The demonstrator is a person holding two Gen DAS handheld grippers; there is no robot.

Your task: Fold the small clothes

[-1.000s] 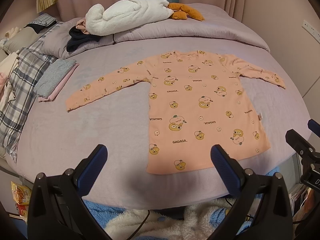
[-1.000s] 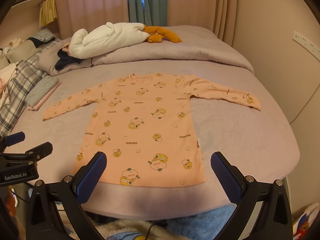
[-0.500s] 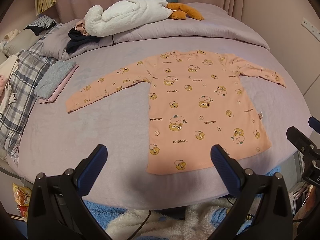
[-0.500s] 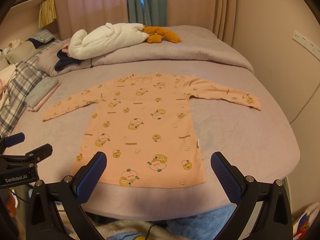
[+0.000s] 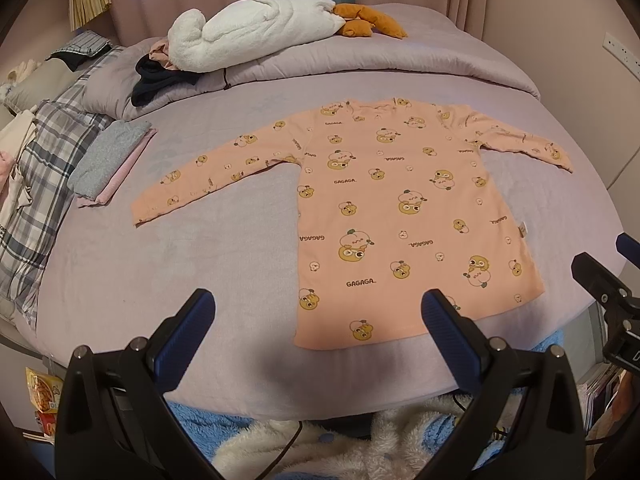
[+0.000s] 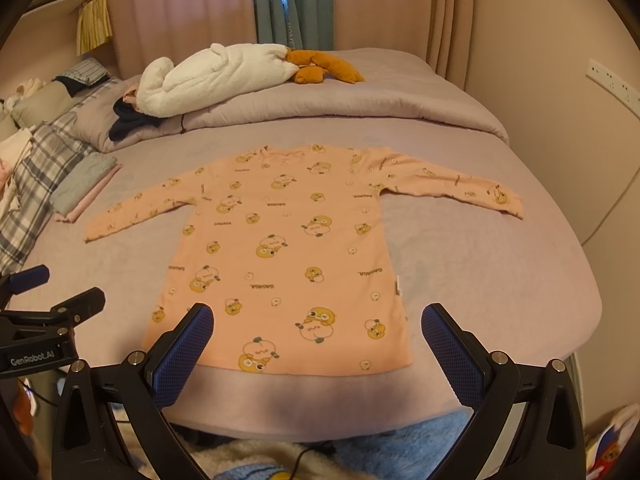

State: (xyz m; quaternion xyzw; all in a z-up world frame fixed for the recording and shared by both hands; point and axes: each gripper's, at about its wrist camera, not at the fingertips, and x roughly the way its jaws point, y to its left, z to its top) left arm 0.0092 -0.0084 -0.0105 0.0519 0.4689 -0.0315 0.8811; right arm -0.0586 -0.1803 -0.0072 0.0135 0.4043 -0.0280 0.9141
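A peach long-sleeved child's top (image 5: 392,208) with a yellow cartoon print lies flat on the lilac bed, sleeves spread, hem toward me; it also shows in the right wrist view (image 6: 288,256). My left gripper (image 5: 318,316) is open and empty, above the bed's near edge by the hem's left corner. My right gripper (image 6: 316,328) is open and empty, hovering just short of the hem. Each gripper shows at the edge of the other's view: the right one (image 5: 612,276) and the left one (image 6: 44,292).
A folded grey and pink stack (image 5: 108,160) lies left of the top's sleeve. A plaid blanket (image 5: 36,176) lies along the bed's left side. A rolled duvet with a white plush (image 5: 256,28) and dark clothes (image 5: 160,80) lies at the back. Fluffy blue and white bedding (image 5: 320,440) lies below the bed edge.
Both grippers have drifted slightly; the view has shifted a little. The top has not moved and both grippers stay open.
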